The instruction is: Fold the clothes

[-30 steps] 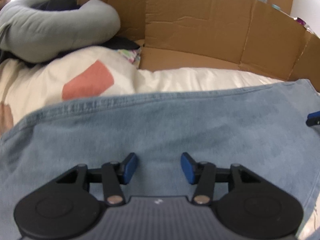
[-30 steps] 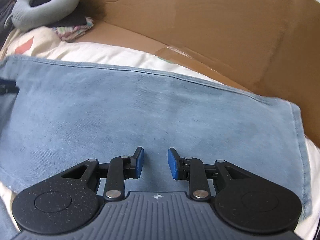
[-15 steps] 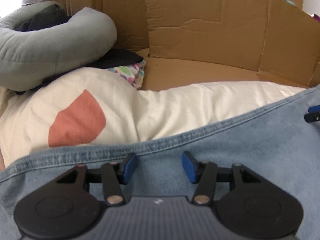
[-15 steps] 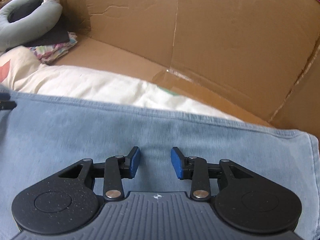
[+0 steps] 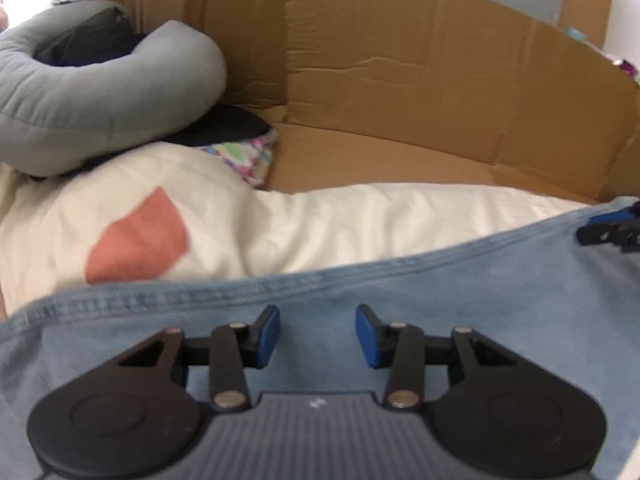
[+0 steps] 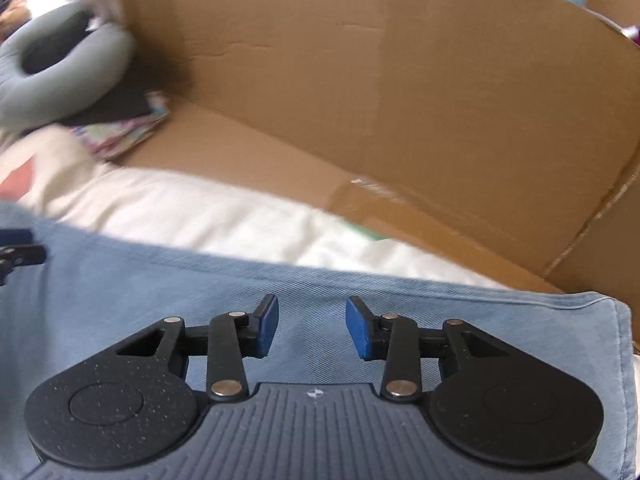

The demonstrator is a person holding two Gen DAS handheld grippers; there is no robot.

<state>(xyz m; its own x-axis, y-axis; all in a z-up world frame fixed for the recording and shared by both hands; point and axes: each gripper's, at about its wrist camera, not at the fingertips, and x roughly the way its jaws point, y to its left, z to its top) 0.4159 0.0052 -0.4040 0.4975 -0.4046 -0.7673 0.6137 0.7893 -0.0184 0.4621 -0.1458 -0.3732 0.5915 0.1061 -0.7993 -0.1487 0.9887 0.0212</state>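
Across the bed, a light blue denim garment (image 5: 460,320) is lying spread flat on a cream duvet (image 5: 320,224) that has a salmon-coloured patch on it (image 5: 138,236). Its stitched hem is running left to right just ahead of both tools, and in the right wrist view its corner (image 6: 612,312) is ending near the right edge of the duvet.

Left gripper (image 5: 316,334) is hanging over the denim just short of that hem, blue pads apart and closing in, and nothing is caught between them, only flat cloth underneath. Right gripper (image 6: 311,327) is doing much the same further along the fabric, jaws apart and not clamped on anything. You can spot each tool's tip poking into the edge of the other one's view, so they're working side by side on the same piece.

Behind the duvet, brown cardboard sheets (image 6: 400,100) are standing up like a wall, with one lying flat at the base. Off to the left, a grey U-shaped pillow (image 5: 100,108) is sitting on something dark, with a bit of colourful patterned cloth (image 5: 248,156) sticking out beside it. Everything's a bit blurry.
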